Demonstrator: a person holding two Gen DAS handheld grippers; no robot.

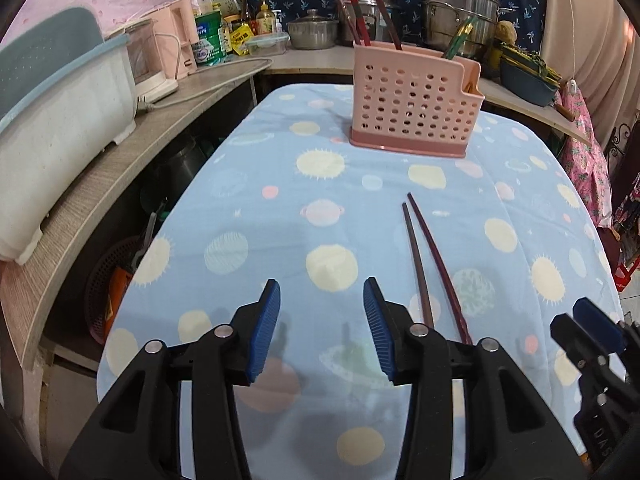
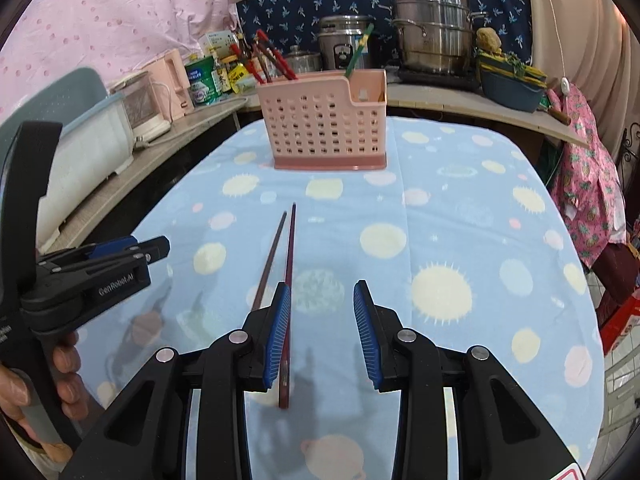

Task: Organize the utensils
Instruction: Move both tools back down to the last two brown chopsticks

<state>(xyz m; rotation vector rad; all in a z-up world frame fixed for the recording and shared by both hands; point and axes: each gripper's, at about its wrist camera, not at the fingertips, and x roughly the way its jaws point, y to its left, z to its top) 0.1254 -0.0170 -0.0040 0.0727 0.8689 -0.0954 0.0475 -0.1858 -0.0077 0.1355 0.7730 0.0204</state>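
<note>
Chopsticks (image 2: 286, 264) are what we're after, two dark slim sticks lying side by side on the planet-print worktop (image 2: 460, 208), well short of the pink slotted holder (image 2: 328, 120) waiting at twelve o'clock. Their long axis runs six to twelve in the right wrist view, tapered tips aimed at the holder, thick butts towards us. The pair closes up near the tips and spreads a little at the near end.

Right tool (image 2: 322, 332) has its jaws standing apart, nothing gripped; the redder stick passes just inside the left blue pad, its butt poking out below, and whether pad and stick touch I cannot tell. Left tool (image 1: 322, 330) also gapes with only cloth between its pads; the chopsticks sit off at its one o'clock.

Handling, by my reckoning: light, rigid, smooth-lacquered and narrow, so likely to roll or pivot under a careless pinch. Best bet looks like a hold across the thick end, where there's more to bite, leaving the tips free to drop into a holder compartment already carrying red (image 2: 266, 58) and green (image 2: 358, 54) sticks.
</note>
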